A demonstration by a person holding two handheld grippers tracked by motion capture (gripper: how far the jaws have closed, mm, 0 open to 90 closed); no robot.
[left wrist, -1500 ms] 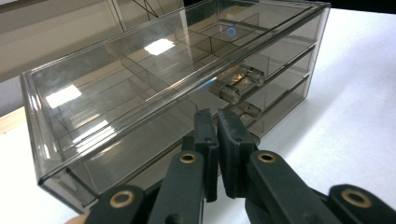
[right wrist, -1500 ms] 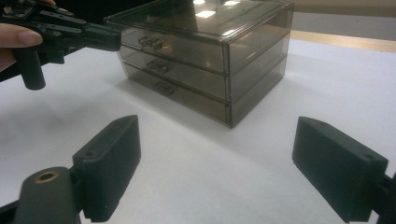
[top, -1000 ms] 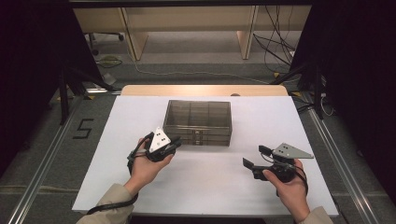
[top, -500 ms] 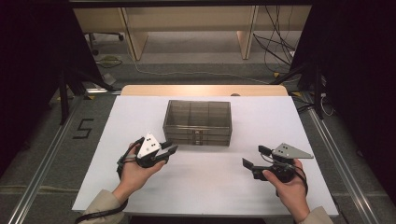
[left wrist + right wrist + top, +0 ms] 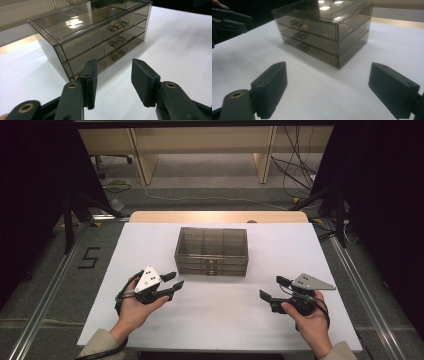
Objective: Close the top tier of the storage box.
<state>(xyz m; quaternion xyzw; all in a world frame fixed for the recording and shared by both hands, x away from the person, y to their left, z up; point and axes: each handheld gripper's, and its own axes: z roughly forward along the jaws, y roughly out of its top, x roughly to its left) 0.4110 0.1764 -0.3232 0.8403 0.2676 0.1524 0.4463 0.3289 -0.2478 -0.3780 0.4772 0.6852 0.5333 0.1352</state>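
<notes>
A smoky clear plastic drawer box (image 5: pixel 212 250) with three shut drawers stands at the middle of the white table; its drawer fronts (image 5: pixel 117 37) (image 5: pixel 299 35) face me. My left gripper (image 5: pixel 173 280) (image 5: pixel 113 83) hovers left of the box's front corner, a short way off it. Its jaws have just been opening, and they stand apart with nothing between them. My right gripper (image 5: pixel 273 288) (image 5: pixel 327 92) rests near the table's front right, wide open and empty, pointing toward the box.
The white table top (image 5: pixel 225 310) spreads around the box. A wooden strip (image 5: pixel 215 216) runs along its far edge. Metal rails (image 5: pixel 360 290) flank the table on the floor, with cables (image 5: pixel 295 165) behind and a taped "5" (image 5: pixel 89 257) at the left.
My left hand has drawn back from the box toward the front left of the table, and its jaws have spread apart. The right hand has stayed where it was.
</notes>
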